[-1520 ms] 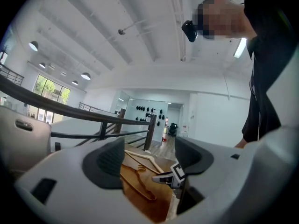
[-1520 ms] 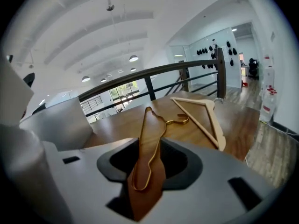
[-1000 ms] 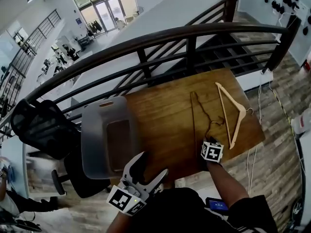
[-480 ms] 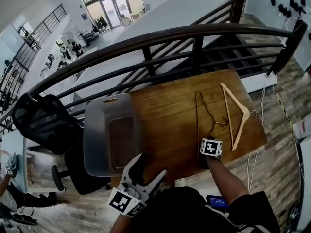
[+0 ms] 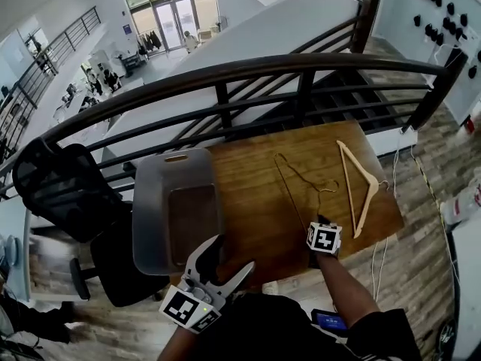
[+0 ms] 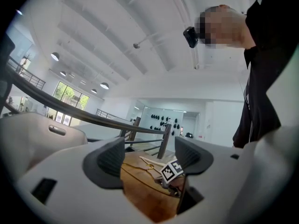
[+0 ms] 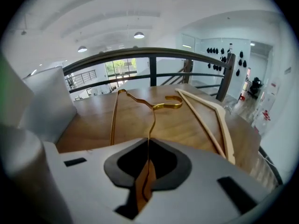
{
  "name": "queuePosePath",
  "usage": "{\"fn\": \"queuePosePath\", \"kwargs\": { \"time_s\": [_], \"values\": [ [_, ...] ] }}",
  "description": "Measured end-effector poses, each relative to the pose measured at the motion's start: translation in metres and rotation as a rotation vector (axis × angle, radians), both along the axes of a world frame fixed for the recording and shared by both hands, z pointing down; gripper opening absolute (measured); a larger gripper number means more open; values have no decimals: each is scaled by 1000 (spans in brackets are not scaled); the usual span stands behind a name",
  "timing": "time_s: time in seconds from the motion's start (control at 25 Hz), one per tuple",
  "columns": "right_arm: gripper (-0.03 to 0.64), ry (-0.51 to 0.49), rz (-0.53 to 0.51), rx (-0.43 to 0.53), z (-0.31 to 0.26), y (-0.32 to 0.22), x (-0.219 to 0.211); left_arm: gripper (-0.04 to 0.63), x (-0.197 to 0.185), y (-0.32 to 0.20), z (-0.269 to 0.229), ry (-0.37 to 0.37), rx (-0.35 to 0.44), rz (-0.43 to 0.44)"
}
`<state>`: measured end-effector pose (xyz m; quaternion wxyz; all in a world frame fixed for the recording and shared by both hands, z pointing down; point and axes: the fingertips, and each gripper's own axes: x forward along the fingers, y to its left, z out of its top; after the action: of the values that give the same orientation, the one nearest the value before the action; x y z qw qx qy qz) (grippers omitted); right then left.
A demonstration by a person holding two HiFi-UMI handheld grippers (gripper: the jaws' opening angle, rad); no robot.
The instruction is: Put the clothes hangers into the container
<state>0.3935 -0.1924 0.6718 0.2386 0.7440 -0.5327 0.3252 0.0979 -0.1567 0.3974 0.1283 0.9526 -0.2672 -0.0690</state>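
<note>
A thin gold wire hanger (image 5: 297, 190) lies on the wooden table (image 5: 255, 228), its hook pointing right. My right gripper (image 5: 316, 220) has just been closing and is now shut on the hanger's near end (image 7: 152, 107), the wire pinched between its pads. A pale wooden hanger (image 5: 359, 186) (image 7: 210, 120) lies flat to the right of it. The grey plastic container (image 5: 154, 201) stands at the table's left end. My left gripper (image 5: 231, 256) hovers open and holds nothing near the table's front edge, pointing level across the table (image 6: 149, 155).
A dark metal railing (image 5: 301, 89) runs just behind the table. A black office chair (image 5: 60, 194) stands left of the container. Cables (image 5: 391, 239) trail over the floor at the table's right end. The person's body fills the bottom of the head view.
The right gripper has shut on the wire hanger's near end. The hanger has swung, its far end now further left towards the container. The left gripper has barely shifted.
</note>
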Motion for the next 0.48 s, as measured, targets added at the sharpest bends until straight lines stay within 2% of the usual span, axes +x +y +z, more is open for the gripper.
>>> {"fn": "queuePosePath", "kwargs": {
  "time_s": [0.28, 0.48],
  "values": [
    [9, 46, -94, 206, -100, -8, -21, 341, -10, -6, -5, 12, 16, 49],
    [9, 65, -202, 338, -168, -23, -71, 341, -25, -15, -10, 27, 30, 53]
  ]
}}
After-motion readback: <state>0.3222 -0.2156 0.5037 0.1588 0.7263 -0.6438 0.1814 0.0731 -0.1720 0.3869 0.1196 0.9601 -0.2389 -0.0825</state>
